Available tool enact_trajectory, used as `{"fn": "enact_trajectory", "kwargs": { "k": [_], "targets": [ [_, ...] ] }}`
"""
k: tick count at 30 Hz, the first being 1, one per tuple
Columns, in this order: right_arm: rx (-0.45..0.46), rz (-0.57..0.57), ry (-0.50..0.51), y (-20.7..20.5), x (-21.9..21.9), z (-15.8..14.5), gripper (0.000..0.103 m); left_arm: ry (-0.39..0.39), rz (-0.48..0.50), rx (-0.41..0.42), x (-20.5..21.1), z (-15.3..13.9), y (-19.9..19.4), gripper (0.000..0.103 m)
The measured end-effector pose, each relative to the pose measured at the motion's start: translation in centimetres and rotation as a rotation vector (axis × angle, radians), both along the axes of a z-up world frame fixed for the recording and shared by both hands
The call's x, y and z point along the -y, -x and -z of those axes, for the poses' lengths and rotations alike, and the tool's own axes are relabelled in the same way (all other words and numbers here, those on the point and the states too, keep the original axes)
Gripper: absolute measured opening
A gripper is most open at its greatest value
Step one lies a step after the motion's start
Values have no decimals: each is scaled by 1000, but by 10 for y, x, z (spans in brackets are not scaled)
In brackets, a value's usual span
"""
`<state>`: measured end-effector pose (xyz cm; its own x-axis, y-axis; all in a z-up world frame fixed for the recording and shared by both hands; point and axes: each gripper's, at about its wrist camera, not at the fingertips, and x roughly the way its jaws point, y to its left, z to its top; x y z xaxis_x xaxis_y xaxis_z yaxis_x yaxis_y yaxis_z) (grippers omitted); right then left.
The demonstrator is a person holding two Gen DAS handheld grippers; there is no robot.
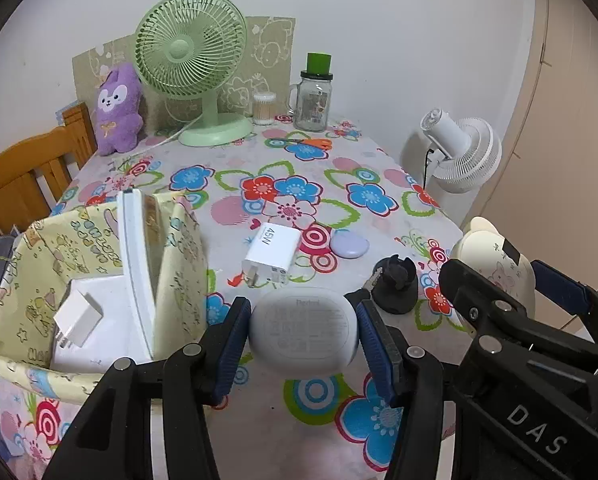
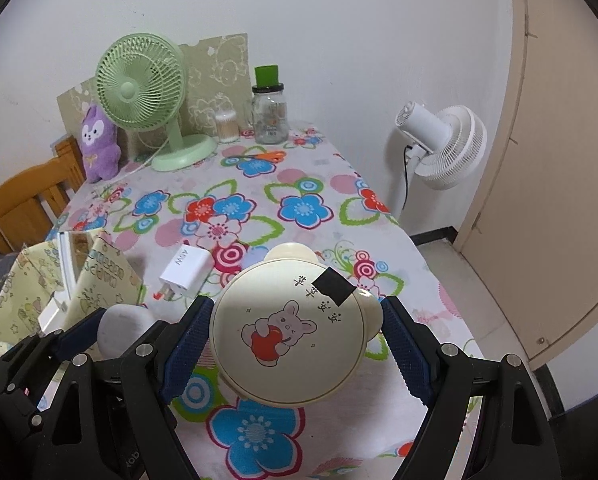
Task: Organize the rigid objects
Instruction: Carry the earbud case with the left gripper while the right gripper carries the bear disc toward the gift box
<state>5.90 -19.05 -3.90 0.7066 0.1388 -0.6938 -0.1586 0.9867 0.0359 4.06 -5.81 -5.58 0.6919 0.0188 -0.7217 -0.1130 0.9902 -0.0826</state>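
Observation:
My left gripper (image 1: 301, 308) is shut on a white rounded earbud case (image 1: 303, 328), held a little above the flowered tablecloth (image 1: 259, 412). The right gripper (image 2: 297, 304) is shut on a cream bear-shaped round case (image 2: 291, 336) with a rabbit picture, also held above the table. In the left wrist view the right gripper (image 1: 495, 276) and its cream case (image 1: 487, 252) are at the right. A yellow fabric basket (image 1: 39, 248) at the left holds white boxes and a white charger (image 1: 79, 312). On the cloth lie a second white charger (image 1: 271, 254), a lilac oval case (image 1: 349, 246) and a black holder (image 1: 395, 284).
At the table's back stand a green desk fan (image 1: 191, 52), a purple plush (image 1: 117, 108), a swab tub (image 1: 263, 108), a glass jar with a green lid (image 1: 313, 96) and orange scissors (image 1: 311, 143). A wooden chair (image 1: 23, 176) is at the left, a white floor fan (image 2: 439, 140) and a door (image 2: 559, 160) at the right.

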Motion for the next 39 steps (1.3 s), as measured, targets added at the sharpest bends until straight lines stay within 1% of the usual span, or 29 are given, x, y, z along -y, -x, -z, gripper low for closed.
{"fn": "enact_trajectory", "kwargs": {
  "k": [10, 18, 39],
  "targets": [
    [21, -22, -15, 2, -10, -13, 85, -5, -7, 18, -10, -14, 3, 56],
    [28, -36, -13, 2, -22, -19, 85, -5, -16, 20, -21, -18, 3, 56],
    [18, -120, -9, -5, -76, -22, 85, -19, -56, 15, -67, -21, 5, 56]
  ]
}}
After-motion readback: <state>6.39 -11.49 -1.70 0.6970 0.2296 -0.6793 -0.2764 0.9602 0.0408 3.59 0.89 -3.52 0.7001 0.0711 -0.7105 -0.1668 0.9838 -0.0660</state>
